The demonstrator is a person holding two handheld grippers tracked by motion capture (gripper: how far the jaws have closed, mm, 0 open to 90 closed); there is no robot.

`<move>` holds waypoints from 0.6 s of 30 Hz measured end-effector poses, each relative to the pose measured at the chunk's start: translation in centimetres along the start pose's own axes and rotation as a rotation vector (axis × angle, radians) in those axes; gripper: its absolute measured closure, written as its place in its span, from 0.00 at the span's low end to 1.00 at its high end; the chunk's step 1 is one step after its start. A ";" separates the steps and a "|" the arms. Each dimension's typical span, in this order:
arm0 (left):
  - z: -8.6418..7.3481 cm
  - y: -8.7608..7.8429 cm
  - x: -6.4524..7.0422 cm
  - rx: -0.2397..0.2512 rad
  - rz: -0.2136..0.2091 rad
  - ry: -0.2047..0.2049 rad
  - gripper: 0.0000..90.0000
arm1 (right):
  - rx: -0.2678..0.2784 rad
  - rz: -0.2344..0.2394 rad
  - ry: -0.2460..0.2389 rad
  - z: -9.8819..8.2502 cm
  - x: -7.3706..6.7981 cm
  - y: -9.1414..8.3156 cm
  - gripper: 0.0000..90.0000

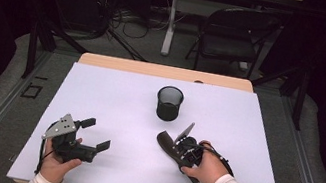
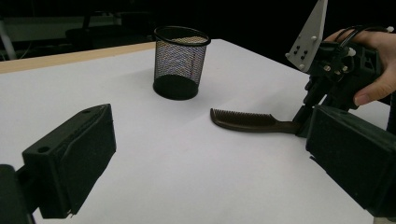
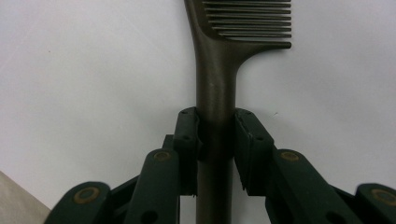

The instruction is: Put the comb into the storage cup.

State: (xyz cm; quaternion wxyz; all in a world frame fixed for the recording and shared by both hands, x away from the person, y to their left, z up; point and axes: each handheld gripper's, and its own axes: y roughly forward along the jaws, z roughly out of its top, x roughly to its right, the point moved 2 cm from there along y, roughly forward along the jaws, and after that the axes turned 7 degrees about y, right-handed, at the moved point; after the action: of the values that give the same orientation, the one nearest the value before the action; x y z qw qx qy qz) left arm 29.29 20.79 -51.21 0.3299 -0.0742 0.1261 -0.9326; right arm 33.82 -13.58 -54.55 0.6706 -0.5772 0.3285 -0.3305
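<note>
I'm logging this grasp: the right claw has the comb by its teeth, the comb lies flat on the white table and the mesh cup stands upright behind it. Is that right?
Not quite. The right claw has the comb by its handle, not its teeth; the right gripper view shows the teeth free beyond the jaws. The rest holds: it lies on the white table, and the mesh cup stands upright behind it.

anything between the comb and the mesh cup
Nothing visible. The comb lies flat on the white table with its handle between the right gripper's jaws, and only bare surface separates it from the mesh cup.
</note>
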 end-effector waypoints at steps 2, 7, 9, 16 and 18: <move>0.0 0.0 0.0 0.000 0.000 0.000 0.02 | -0.027 -0.013 -0.012 0.0 0.1 -0.2 0.80; 0.0 0.0 0.0 0.001 -0.001 -0.002 0.02 | 0.002 -0.003 0.003 0.0 0.0 0.0 0.81; 0.0 0.0 0.0 0.001 -0.001 -0.002 0.02 | -0.011 -0.010 0.000 0.0 0.0 -0.2 0.81; 0.0 0.0 0.0 -0.001 -0.002 -0.003 0.02 | 0.013 0.010 0.013 -0.1 0.1 -0.3 0.81; 0.0 0.1 0.0 0.000 0.000 -0.004 0.02 | 0.016 0.014 0.011 -0.1 0.1 -0.5 0.81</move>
State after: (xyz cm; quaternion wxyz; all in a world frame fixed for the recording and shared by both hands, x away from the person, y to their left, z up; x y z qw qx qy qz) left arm 29.34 20.78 -51.27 0.3304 -0.0758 0.1256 -0.9324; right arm 33.77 -13.77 -54.09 0.6756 -0.5678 0.3335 -0.3316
